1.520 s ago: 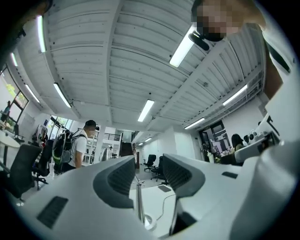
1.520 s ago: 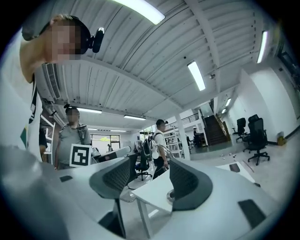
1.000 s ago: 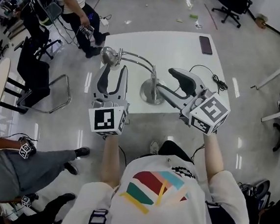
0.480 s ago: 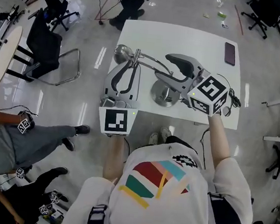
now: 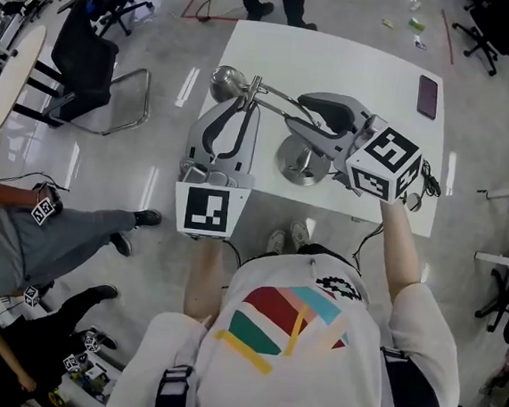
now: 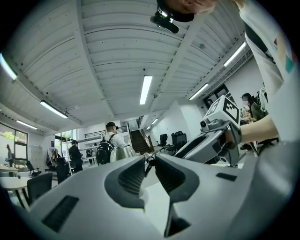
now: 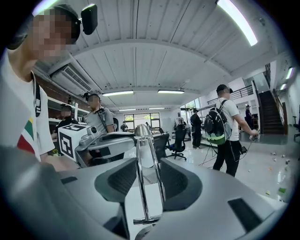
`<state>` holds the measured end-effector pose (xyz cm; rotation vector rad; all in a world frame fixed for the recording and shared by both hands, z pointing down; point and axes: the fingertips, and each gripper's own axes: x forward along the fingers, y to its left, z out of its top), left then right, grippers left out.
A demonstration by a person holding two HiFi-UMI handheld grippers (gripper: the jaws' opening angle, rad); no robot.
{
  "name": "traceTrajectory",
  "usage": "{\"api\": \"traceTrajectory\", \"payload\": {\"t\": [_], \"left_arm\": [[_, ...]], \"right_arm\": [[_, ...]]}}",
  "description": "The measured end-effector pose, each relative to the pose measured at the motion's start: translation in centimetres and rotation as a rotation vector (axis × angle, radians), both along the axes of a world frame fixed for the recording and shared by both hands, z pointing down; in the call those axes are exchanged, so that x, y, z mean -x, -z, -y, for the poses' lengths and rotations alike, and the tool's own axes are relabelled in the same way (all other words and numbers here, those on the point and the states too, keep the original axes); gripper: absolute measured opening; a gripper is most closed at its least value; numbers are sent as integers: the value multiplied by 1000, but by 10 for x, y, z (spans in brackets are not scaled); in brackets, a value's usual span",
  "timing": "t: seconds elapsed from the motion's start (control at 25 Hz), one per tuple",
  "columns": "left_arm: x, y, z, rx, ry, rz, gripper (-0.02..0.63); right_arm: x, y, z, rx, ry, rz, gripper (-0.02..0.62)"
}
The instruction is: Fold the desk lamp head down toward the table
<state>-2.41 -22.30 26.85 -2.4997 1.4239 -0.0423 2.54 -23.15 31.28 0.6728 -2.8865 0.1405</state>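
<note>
Glossy grey office floor all round, with chairs and standing people at the edges, and a white table (image 5: 340, 59) in the middle of the head view. On the table's far right corner, a dark phone (image 5: 428, 97); at its right edge, a coiled cable (image 5: 429, 181); toward its near edge, the desk lamp (image 5: 269, 97) on a round chrome base (image 5: 299, 165). From that base, a twin-rod lamp arm (image 7: 139, 173) rising and reaching left to the lamp head (image 5: 226, 83), raised near the table's left edge and not yet folded down. Right gripper (image 5: 297, 115) set across the arm, jaws drawn in narrow with both rods between the pads and apparently touching them: a steadying hold, by the look of it. Left gripper (image 5: 235, 109) pointing up at the far end of the arm, jaws likewise narrow, tips closed on the small neck joint (image 6: 149, 158) just behind the head. Step in hand, judging from this: both grips taken, fold about to begin. Called for next: a downward swing of the left gripper about the joint, bringing the head toward the tabletop, with the right gripper holding the arm firm to keep the base from tipping or sliding.
</note>
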Motion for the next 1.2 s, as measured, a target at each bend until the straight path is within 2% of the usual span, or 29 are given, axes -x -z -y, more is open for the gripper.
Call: {"api": "traceTrajectory", "payload": {"t": [0.04, 0.16, 0.36, 0.44, 0.56, 0.68, 0.84, 0.96, 1.04, 1.2], "left_arm": [[-1, 0, -1, -12, -1, 27, 114], [-5, -1, -3, -62, -8, 170, 104], [-8, -6, -2, -50, 1, 178, 101], [-2, -15, 0, 7, 30, 141, 98], [18, -43, 8, 146, 82, 91, 95], [36, -69, 15, 205, 100, 73, 94], [46, -112, 21, 318, 122, 65, 94], [49, -149, 24, 418, 100, -64, 94], [48, -164, 24, 451, 91, -112, 94], [43, -181, 24, 491, 70, -114, 95]], "right_arm": [[0, 0, 0, 1, 2, -2, 166], [0, -1, -1, 18, 13, -19, 166], [-3, -3, 0, 52, 35, -82, 166], [0, -6, 1, 48, 32, -116, 166], [14, -15, 4, 22, 18, -199, 164], [30, -30, 9, 28, 26, -292, 163], [42, -53, 13, 76, 73, -467, 160], [50, -74, 14, 131, 129, -628, 160], [52, -85, 15, 176, 161, -720, 160], [53, -98, 16, 251, 203, -829, 160]]}}
